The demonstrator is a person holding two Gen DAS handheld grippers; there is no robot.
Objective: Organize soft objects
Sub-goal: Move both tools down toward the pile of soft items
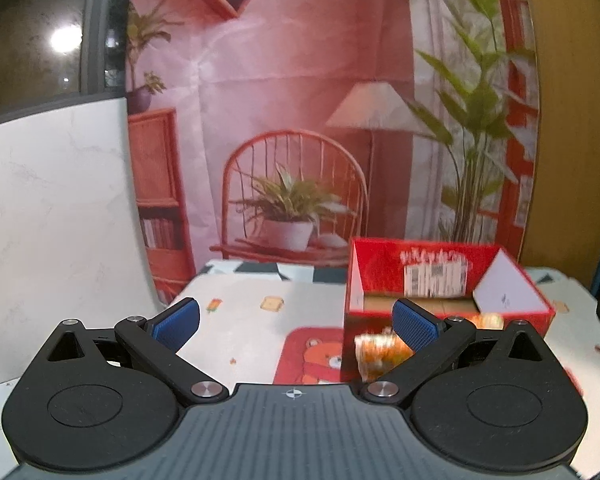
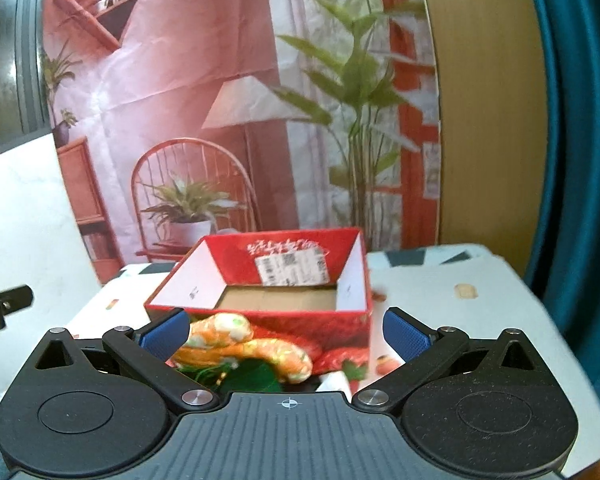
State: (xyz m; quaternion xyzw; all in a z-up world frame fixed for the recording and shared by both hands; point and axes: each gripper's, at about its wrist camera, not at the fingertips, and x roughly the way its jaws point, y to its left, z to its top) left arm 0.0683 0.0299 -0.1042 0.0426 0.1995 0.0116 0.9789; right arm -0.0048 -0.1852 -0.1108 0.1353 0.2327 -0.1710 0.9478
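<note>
Soft toy (image 1: 384,354) in orange and cream shows in the left wrist view as a blurred lump lying on the surface (image 1: 236,320), right against the near wall of the red box (image 1: 448,280), whose open top shows a bare cardboard floor and nothing inside that I can make out. The left gripper (image 1: 296,322) hangs over the surface with its jaws spread wide and nothing between them; its right blue pad (image 1: 414,326) overlaps the toy in the picture, but whether it touches I cannot tell. A red mat with a bear print (image 1: 312,354) lies just left of the box. In the right wrist view the soft toy (image 2: 240,346) is clearer: a curved, sausage-like plush body, orange with pale green-flecked patches, resting partly on something dark green (image 2: 256,376) in front of the red box (image 2: 260,280). The right gripper (image 2: 286,332) has its jaws spread too, empty, with the toy lying low between them and nearer the left pad (image 2: 166,332). I judge the toy light and squashy, likely to sag and bend where it is pinched, so a hold across the thick middle of the curve should carry it better than either tapered end; the fabric looks grippy enough for the ribbed pads, and a firm squeeze should not hurt it.
</note>
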